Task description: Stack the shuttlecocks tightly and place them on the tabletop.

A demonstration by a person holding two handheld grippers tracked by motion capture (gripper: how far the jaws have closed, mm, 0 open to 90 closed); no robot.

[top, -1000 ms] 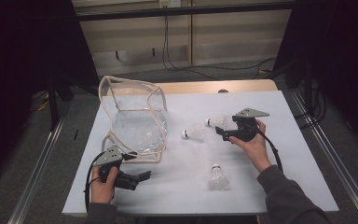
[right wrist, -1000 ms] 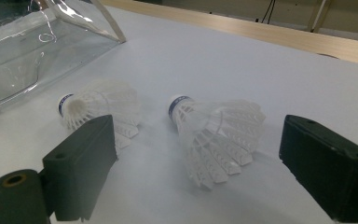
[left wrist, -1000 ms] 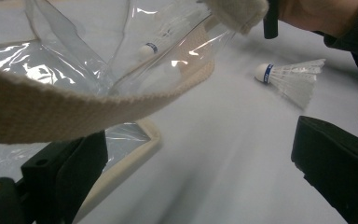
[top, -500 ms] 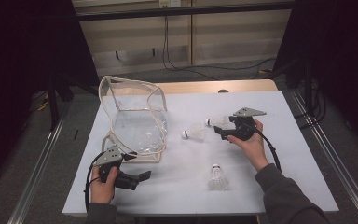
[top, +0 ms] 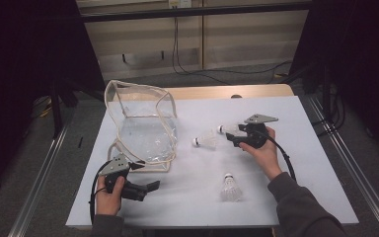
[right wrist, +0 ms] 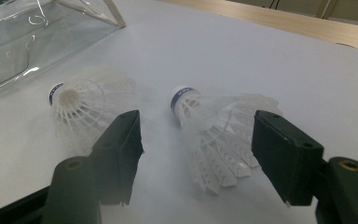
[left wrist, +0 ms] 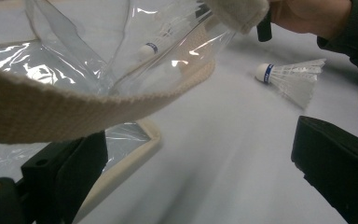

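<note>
A: Right gripper [right wrist: 196,140]?
B: Jaws spread wide, with a shuttlecock [right wrist: 216,128] lying between them, feathers toward the camera. A second shuttlecock [right wrist: 86,105] lies just outside the left jaw.
A: Left gripper [left wrist: 200,182]?
B: Wide too, gripping nothing. The clear bag [left wrist: 74,56] and its cloth strap [left wrist: 84,105] hang before the jaws; a third shuttlecock [left wrist: 291,79] lies beyond.

From the high view, I cannot resolve the jaw gap of the right gripper [top: 233,136]; its fingertips merge with the shuttlecock [top: 225,129] beside them. In the left gripper view, a cream strap [left wrist: 74,105] of the clear bag [left wrist: 65,56] crosses the foreground out of focus and covers part of the bag. A second shuttlecock [left wrist: 148,48] reads only as a distorted shape through the plastic. The person's hand [left wrist: 307,14] is cut off by the top edge.
</note>
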